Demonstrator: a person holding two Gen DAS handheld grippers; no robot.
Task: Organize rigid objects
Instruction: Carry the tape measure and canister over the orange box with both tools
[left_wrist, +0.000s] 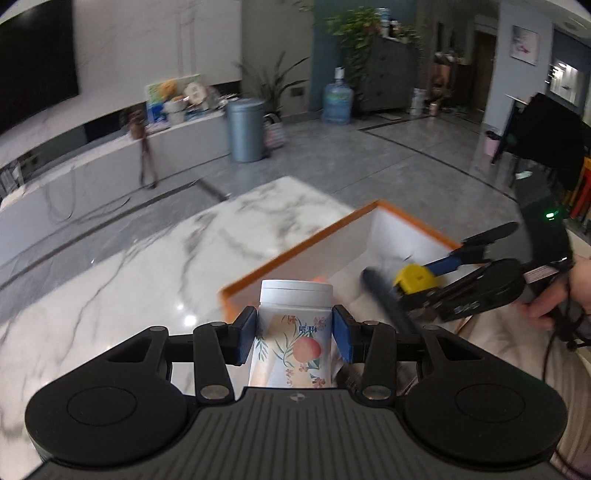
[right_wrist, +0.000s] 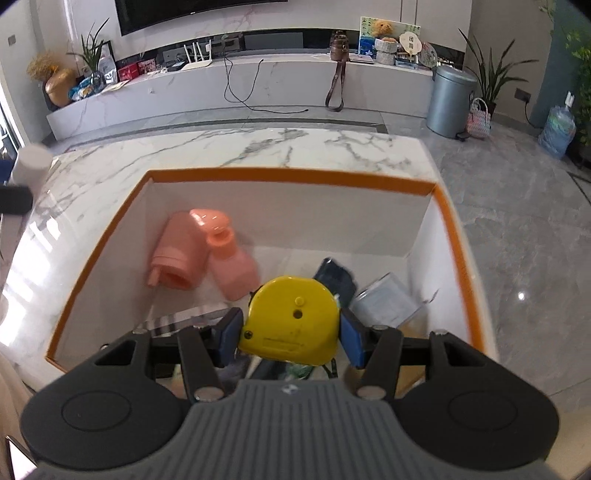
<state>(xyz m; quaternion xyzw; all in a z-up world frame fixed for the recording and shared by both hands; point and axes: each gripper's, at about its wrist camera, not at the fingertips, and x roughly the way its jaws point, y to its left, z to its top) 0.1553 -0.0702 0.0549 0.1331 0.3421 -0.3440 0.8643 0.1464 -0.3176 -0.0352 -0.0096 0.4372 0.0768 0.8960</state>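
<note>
Partly done I'd say: the box (right_wrist: 456, 258) on the table (right_wrist: 258, 147) already has two pink bottles (right_wrist: 201, 254) plus some other stuff. Right tongs (right_wrist: 291, 332) are clamped on a yellow tape measure (right_wrist: 291, 317) over the box's near right end. Left tongs (left_wrist: 294, 332) grip a flowery jar (left_wrist: 291, 332) just left of the box, so both need dropping in.

Grey tile floor (right_wrist: 517, 221), prob. marble wall (right_wrist: 332, 14)
</note>
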